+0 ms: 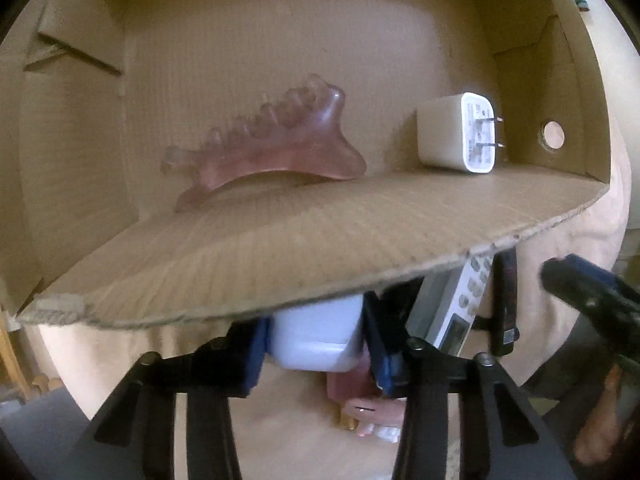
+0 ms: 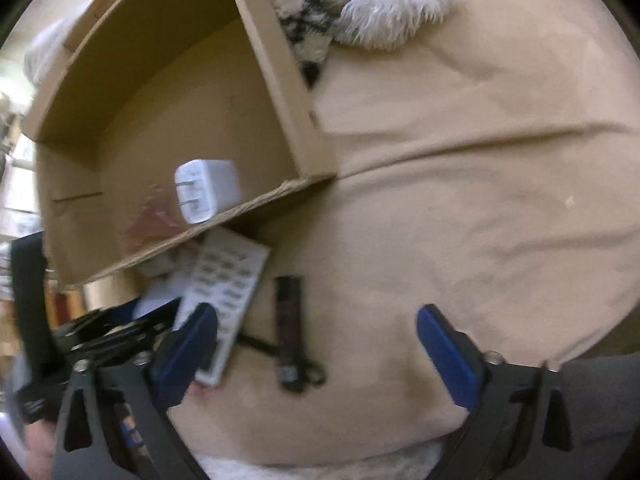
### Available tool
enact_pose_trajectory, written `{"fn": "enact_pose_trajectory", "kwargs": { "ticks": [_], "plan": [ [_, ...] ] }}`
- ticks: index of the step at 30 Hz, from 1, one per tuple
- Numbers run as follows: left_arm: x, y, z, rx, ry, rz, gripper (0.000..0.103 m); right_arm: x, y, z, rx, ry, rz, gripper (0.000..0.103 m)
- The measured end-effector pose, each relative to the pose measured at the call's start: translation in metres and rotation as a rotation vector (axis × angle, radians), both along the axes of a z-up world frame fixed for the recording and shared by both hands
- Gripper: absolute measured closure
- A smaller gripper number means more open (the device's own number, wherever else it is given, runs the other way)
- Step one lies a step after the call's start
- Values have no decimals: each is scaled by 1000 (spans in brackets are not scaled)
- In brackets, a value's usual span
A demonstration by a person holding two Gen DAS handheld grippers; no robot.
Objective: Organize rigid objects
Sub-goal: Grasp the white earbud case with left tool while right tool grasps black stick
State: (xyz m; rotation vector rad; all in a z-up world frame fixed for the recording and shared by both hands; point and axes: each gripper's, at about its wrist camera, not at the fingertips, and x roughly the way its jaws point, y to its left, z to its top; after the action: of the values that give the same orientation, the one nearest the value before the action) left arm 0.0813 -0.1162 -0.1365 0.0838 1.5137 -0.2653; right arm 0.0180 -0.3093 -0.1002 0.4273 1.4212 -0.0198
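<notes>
left gripper [image 1: 316,344] clamps white block [image 1: 312,336] under box [image 1: 280,256] flap | right gripper [image 2: 316,344] wide, empty | risk: block snags flap (tight clearance), tips box, charger [image 1: 456,136] slides

A big tan cloth [image 2: 460,184] covers the soft place where everything lies, and it has long folds in it. A fluffy white blanket [image 2: 396,12] with a black and white patterned part sits at the far edge. On the left a bright window [image 2: 18,184] lets in daylight. Some wooden furniture [image 1: 12,356] stands low at the side.
</notes>
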Motion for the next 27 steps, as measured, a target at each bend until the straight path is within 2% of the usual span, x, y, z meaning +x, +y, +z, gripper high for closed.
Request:
{"fn": "enact_pose_trajectory", "kwargs": {
  "ticks": [1, 3, 4, 11, 13, 15, 17, 18, 27],
  "plan": [
    [0, 3, 1, -8, 2, 17, 64, 1, 3, -3, 6, 12, 19, 23],
    [-1, 13, 5, -22, 5, 73, 64, 4, 12, -12, 9, 44, 59, 46],
    [-2, 20, 7, -26, 2, 97, 64, 4, 15, -15, 11, 56, 78, 49],
    [-8, 45, 20, 7, -30, 200, 64, 9, 43, -33, -60, 96, 186, 50],
    [-8, 49, 21, 7, -24, 219, 64, 11, 47, -34, -79, 90, 190, 55],
    [-8, 54, 22, 0, -17, 227, 64, 10, 47, -33, -79, 83, 193, 70],
    [-19, 58, 25, 4, -22, 226, 64, 10, 45, -33, -65, 76, 193, 81],
    [-20, 58, 26, 9, -28, 223, 64, 9, 45, -32, -65, 69, 194, 82],
    [-20, 63, 28, 12, -23, 230, 64, -7, 52, -6, -78, -47, 190, 83]
  ]
}}
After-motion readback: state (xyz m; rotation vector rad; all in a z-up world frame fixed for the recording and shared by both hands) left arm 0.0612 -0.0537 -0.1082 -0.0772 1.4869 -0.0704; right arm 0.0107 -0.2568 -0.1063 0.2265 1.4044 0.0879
